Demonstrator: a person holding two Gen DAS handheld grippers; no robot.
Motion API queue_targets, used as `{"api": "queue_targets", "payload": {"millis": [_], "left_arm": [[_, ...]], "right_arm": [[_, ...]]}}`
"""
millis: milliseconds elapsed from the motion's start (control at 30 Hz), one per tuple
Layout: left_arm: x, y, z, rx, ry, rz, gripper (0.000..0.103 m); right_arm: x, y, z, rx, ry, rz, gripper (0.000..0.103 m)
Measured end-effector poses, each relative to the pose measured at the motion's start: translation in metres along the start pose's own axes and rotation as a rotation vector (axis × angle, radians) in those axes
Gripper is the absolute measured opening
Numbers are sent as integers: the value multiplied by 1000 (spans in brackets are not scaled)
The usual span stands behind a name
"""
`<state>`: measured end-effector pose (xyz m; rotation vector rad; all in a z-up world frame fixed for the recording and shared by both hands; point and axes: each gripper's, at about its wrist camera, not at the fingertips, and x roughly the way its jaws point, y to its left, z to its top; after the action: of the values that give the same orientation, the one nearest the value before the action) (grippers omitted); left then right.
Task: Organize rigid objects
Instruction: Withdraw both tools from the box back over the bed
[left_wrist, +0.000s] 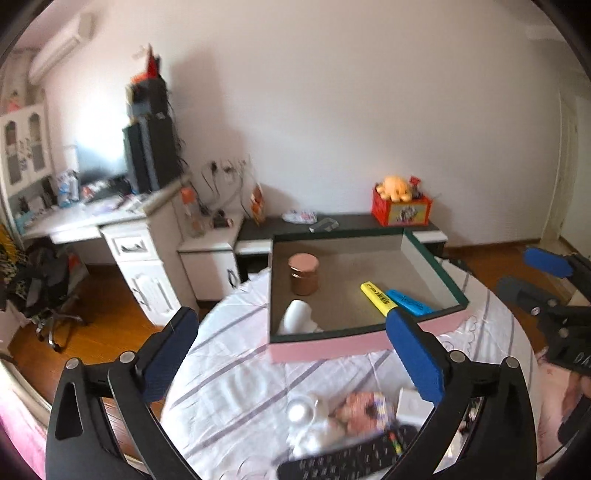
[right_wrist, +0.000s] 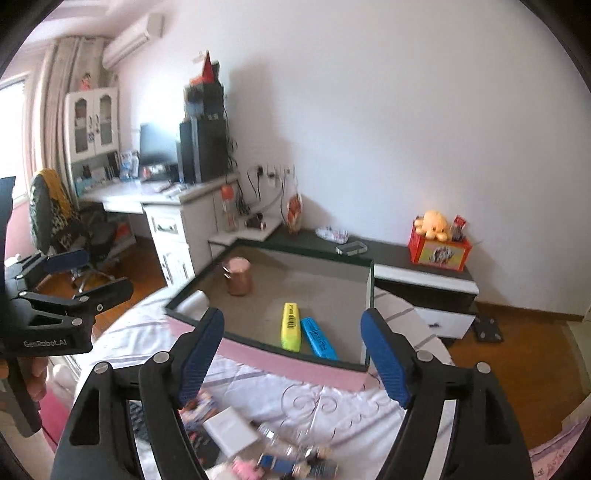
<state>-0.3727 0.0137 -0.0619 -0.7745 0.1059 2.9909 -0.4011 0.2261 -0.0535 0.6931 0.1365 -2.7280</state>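
An open pink box (left_wrist: 325, 345) with a dark green rim sits on a round table with a striped white cloth. Inside lie a copper jar (left_wrist: 303, 274), a white bottle (left_wrist: 297, 316), a yellow highlighter (left_wrist: 377, 297) and a blue highlighter (left_wrist: 409, 302). My left gripper (left_wrist: 291, 350) is open and empty, held above the table in front of the box. My right gripper (right_wrist: 295, 354) is open and empty, just before the box's (right_wrist: 295, 363) near wall. The jar (right_wrist: 238, 276), yellow highlighter (right_wrist: 291, 326) and blue highlighter (right_wrist: 318, 339) show there too.
Loose items lie on the cloth near me: a black remote (left_wrist: 343, 459), a small white box (left_wrist: 412, 406), a white round piece (left_wrist: 300, 410), a white box (right_wrist: 231, 430), small figures (right_wrist: 291, 461). A desk (left_wrist: 92, 218) and low cabinet (right_wrist: 421, 273) stand behind.
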Motion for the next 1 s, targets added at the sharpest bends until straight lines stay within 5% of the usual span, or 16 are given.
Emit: {"api": "queue_targets", "payload": {"millis": [233,433,1000], "left_arm": [[-85,2,-34,-37,-107,74,103],[-127,1,-63,-64,-109,97,103],[-171,-2,-80,-56,-144,89,103]], "right_arm": [[-79,19,-26,22,-123,-33,80],[-119,37,-49,30,-169,-67,82],[-153,59,-71,45,-166,-34,82]]}}
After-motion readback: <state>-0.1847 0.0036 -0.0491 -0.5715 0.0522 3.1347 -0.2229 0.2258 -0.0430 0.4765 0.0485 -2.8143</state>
